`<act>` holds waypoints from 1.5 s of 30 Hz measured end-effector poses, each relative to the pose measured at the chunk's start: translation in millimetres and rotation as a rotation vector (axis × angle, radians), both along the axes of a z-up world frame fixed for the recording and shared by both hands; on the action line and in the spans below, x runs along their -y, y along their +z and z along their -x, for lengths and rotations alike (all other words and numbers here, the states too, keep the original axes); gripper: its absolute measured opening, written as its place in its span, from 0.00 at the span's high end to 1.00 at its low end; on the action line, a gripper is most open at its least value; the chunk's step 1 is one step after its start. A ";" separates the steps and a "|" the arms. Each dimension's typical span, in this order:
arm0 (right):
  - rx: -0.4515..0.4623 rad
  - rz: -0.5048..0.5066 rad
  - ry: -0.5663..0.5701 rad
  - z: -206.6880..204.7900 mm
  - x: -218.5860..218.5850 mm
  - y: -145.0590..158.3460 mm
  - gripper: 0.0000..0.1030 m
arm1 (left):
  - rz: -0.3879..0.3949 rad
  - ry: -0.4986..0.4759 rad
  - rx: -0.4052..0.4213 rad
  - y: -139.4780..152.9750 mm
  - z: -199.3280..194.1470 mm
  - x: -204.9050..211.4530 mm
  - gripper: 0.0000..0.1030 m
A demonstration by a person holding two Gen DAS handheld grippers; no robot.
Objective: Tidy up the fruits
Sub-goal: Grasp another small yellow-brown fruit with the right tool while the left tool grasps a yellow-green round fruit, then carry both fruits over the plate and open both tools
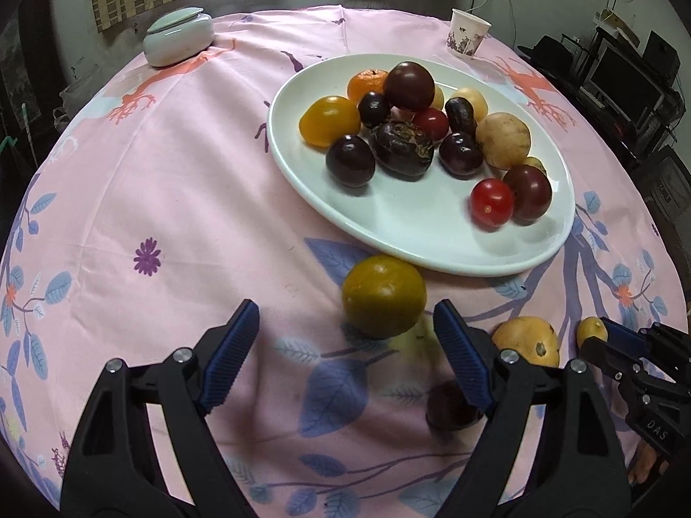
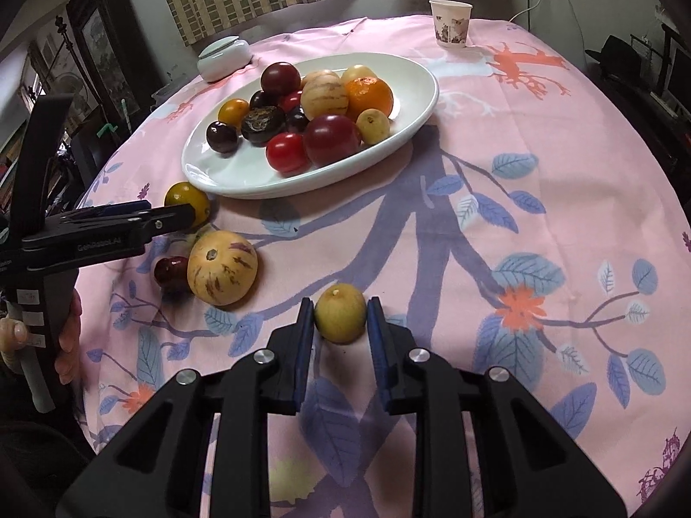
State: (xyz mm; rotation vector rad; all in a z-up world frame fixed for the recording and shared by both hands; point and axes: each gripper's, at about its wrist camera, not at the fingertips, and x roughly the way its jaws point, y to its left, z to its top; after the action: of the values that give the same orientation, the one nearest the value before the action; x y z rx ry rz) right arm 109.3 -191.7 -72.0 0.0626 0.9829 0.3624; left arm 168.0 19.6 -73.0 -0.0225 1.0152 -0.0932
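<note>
Pink floral cloth covers the bench, where a white plate [image 2: 414, 116] holds most fruits. Right claw [image 2: 340, 317] grips a small yellow fruit [image 2: 340, 313] on the cloth; left claw [image 1: 345, 345] gapes around an olive-yellow fruit [image 1: 383, 295] just beside the plate.

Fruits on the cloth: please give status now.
Right gripper shut on small yellow fruit. Left gripper open near yellow-green fruit. Plate reachable, path clear.

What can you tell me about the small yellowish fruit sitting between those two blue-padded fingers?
The small yellowish fruit is round and dull yellow-green, smooth-skinned, with a pale stem nub on top. It sits on the pink tablecloth, away from the white plate. The right gripper is shut on it, a blue pad against each side. From the other camera it peeks out at the gripper's tip.
</note>
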 end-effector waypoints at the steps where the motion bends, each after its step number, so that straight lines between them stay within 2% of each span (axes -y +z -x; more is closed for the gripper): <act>1: 0.000 -0.005 0.001 -0.1 -0.3 -0.8 0.75 | 0.000 -0.005 -0.012 -4.3 -2.9 3.3 0.28; 2: -0.002 -0.009 0.002 0.2 -1.1 -1.4 0.75 | -0.009 -0.013 -0.022 -8.7 -5.5 7.6 0.36; 4: -0.007 -0.016 0.003 -0.7 -1.6 -3.2 0.75 | -0.050 -0.044 0.010 -8.6 -4.3 18.2 0.46; 5: -0.006 -0.015 0.002 -0.6 -1.9 -3.2 0.75 | -0.054 -0.065 0.016 -8.0 -3.2 22.1 0.58; 6: -0.008 -0.014 0.002 -0.7 -2.0 -3.4 0.75 | -0.048 -0.079 0.016 -7.6 -2.6 23.8 0.60; 11: -0.003 0.017 0.005 -0.2 -6.4 -2.8 0.75 | 0.000 -0.078 0.012 -6.5 -0.6 17.3 0.60; 15: -0.003 0.004 0.005 2.4 -9.1 3.2 0.75 | 0.036 -0.085 0.005 -2.1 8.3 11.9 0.60; 22: 0.008 0.004 0.027 1.3 -20.9 12.6 0.75 | 0.079 -0.080 0.038 16.7 30.4 0.3 0.60; 30: 0.040 -0.007 0.036 -2.2 -16.4 25.6 0.75 | 0.074 -0.080 0.099 47.0 37.6 -2.4 0.60; 34: 0.050 0.004 0.047 -11.3 -13.3 31.3 0.75 | 0.023 -0.100 0.114 59.5 18.6 4.5 0.60; 38: 0.110 0.024 0.073 -33.0 -12.7 54.7 0.75 | -0.023 -0.104 0.146 76.5 -15.3 8.1 0.60; 41: 0.186 0.062 0.057 -62.3 -12.3 72.4 0.75 | -0.033 -0.071 0.146 81.7 -50.1 5.1 0.60; 45: 0.223 0.103 0.055 -112.7 -21.0 77.9 0.75 | -0.011 -0.023 0.118 78.9 -98.9 -4.9 0.60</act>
State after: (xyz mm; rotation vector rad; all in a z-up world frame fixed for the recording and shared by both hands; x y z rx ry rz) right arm 222.1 -170.7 5.9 -0.0969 0.7820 0.3599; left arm 266.9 24.5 5.9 0.0043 0.8983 -0.1084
